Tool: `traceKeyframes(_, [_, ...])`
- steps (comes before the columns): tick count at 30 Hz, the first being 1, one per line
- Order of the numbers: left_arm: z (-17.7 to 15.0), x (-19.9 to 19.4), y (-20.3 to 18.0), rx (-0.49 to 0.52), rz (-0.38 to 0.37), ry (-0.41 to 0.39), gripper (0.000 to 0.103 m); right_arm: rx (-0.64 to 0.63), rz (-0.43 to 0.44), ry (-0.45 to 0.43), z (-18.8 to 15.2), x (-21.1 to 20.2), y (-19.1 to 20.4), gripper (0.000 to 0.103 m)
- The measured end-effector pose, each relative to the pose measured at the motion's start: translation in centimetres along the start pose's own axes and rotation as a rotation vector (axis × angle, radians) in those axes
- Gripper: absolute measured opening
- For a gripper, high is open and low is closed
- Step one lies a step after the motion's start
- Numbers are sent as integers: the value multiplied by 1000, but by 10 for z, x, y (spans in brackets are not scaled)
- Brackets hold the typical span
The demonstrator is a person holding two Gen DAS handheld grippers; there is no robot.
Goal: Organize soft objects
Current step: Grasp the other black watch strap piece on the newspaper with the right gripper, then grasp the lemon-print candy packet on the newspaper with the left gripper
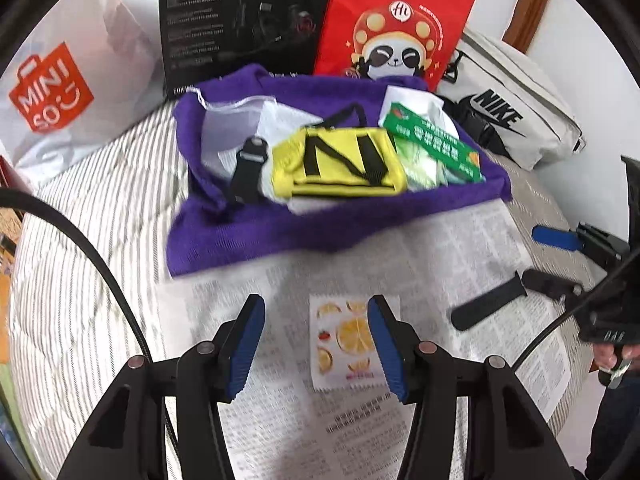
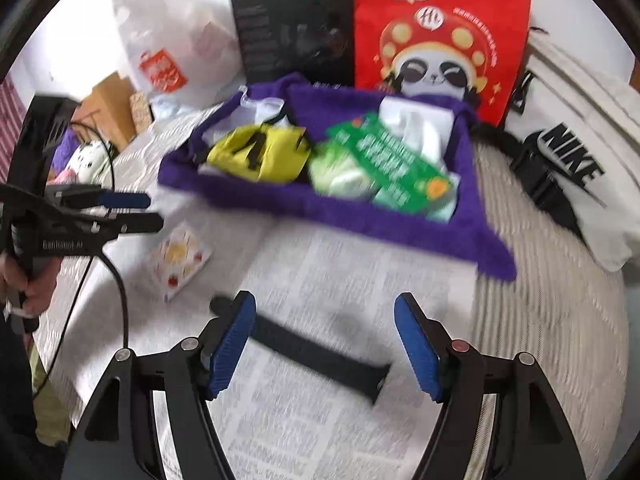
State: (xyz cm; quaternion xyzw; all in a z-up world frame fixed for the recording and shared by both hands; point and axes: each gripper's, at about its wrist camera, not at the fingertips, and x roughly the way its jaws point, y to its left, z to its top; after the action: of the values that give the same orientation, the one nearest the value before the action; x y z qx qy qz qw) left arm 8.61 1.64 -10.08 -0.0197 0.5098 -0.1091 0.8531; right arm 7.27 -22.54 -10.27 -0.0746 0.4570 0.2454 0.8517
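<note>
Nearby, purple towel (image 1: 280,236) holds clutter; left gripper (image 1: 316,344) and right gripper (image 2: 325,344) gape empty.

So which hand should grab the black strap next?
Probably the right: the right gripper is open with the black strap lying between its fingers, while the left gripper hangs over the fruit packet.
</note>
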Motion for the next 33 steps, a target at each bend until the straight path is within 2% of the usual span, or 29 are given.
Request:
traceKeyframes(7, [-16,-3,-1,-14,4,5,51,-98,-14,36,-25,16,21,71])
traceKeyframes(13, [-22,-6,2,-26,8,6,51,-157,-88,23,-26,34,28,71])
traceKeyframes(22, [-24,-5,7,-38,21,10,51,48,-131,27,1,55,-11,72])
traceKeyframes(25, [-24,-5,7,-38,21,11,51,64,-140,27,2,55,-21,71])
traceKeyframes(26, [-24,-4,7,-35,21,12,51,64,-135,27,2,54,-23,67])
traceKeyframes(28, [-24,-3,7,-34,22,14,51,52,-131,27,-1,50,-23,45])
traceKeyframes(29, [-23,-3,8,-36,21,13,51,47,-114,29,-3,47,-22,23])
traceKeyframes(33, [-23,-2,8,-43,14,9,51,44,-65,75,-8,40,-17,19])
